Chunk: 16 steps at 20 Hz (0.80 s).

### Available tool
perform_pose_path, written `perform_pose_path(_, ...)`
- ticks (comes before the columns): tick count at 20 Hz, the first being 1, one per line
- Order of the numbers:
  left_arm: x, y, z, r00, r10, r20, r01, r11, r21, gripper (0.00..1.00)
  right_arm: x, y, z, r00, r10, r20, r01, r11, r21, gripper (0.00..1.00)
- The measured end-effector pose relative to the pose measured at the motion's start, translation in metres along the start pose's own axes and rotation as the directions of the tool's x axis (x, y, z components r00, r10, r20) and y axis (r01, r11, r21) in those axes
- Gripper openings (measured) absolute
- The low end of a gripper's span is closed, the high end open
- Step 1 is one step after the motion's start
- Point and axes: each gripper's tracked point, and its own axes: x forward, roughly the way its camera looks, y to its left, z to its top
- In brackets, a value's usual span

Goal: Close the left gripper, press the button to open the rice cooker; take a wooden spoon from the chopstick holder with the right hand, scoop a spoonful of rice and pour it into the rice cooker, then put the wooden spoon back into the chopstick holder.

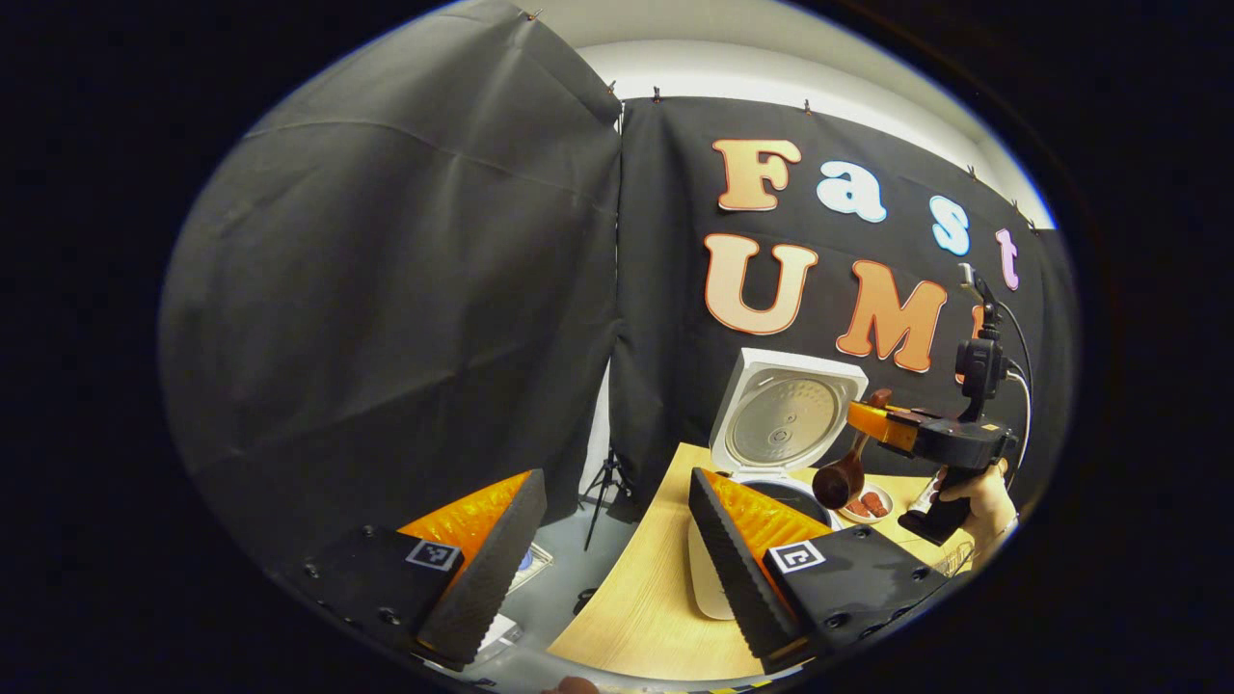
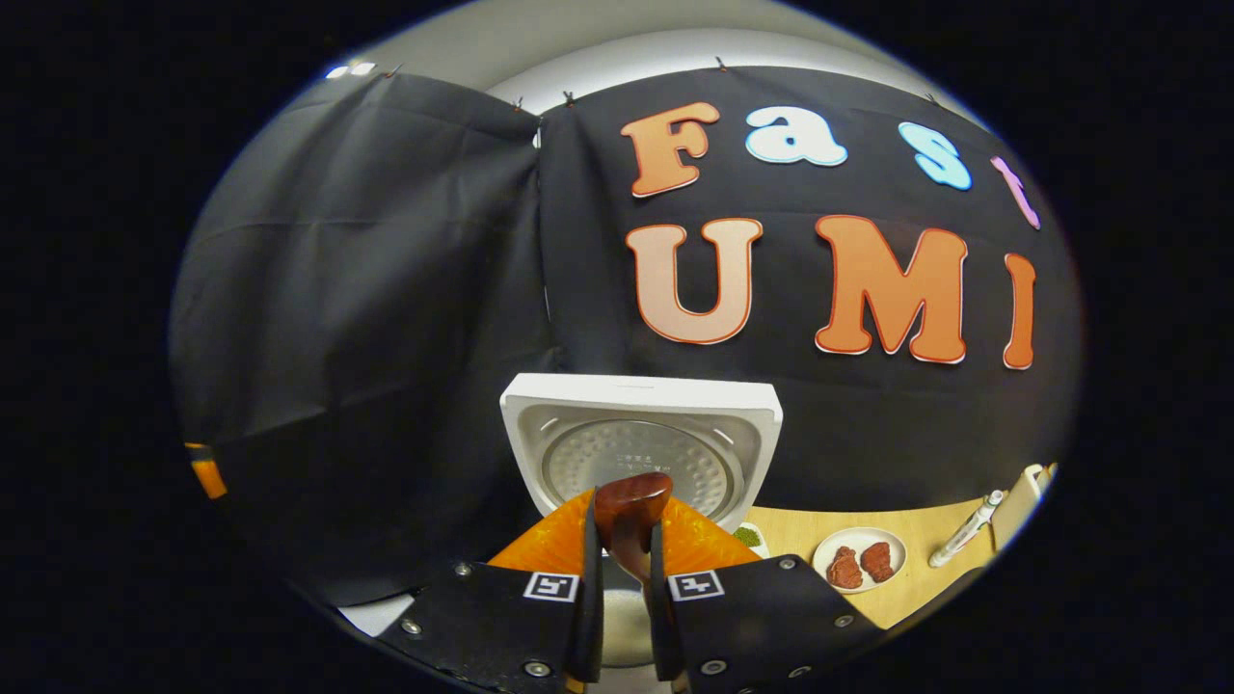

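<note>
Two fingers of the right gripper are clamping the wooden spoon before the open rice cooker. Left gripper is hanging released; the far-right plate is holding two brown pieces.

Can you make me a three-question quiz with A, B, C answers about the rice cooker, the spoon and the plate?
1. Where is the wooden spoon?
A. lying on the table
B. held in the right gripper
C. on the plate

2. How many reddish-brown pieces lie on the white plate?
A. two
B. five
C. none

3. How is the rice cooker lid?
A. shut
C. taken off and lying flat
B. standing open

Answers: 1 B, both fingers pinch its handle. 2 A, two pieces sit side by side. 3 B, the lid's ribbed inner face stands upright, facing the camera.
</note>
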Motion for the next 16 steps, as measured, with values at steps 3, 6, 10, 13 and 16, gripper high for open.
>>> perform_pose_path(3,-0.003,-0.002,0.001,1.0,-0.005,0.0,0.005,1.0,-0.004,1.0,-0.001,0.003,-0.009,1.0,0.013,-0.012,-0.013,1.0,-0.002,0.2)
perform_pose_path(6,-0.003,-0.005,0.002,1.0,-0.009,-0.002,0.009,1.0,-0.002,1.0,-0.005,-0.004,-0.007,1.0,0.028,0.001,-0.027,0.991,0.132,0.2)
perform_pose_path(10,-0.005,-0.018,0.003,1.0,-0.017,0.002,0.017,1.0,0.001,1.0,-0.017,-0.042,0.001,1.0,0.01,0.019,-0.016,0.948,0.317,0.19)
perform_pose_path(13,-0.002,-0.04,0.008,0.999,-0.047,0.011,0.047,0.999,-0.001,1.0,-0.036,-0.083,0.012,0.998,-0.027,0.053,0.0,0.892,0.453,0.19)
perform_pose_path(16,0.001,-0.062,0.012,0.997,-0.073,0.018,0.073,0.997,0.009,1.0,-0.059,-0.133,0.011,0.995,-0.08,0.062,0.035,0.842,0.538,0.2)
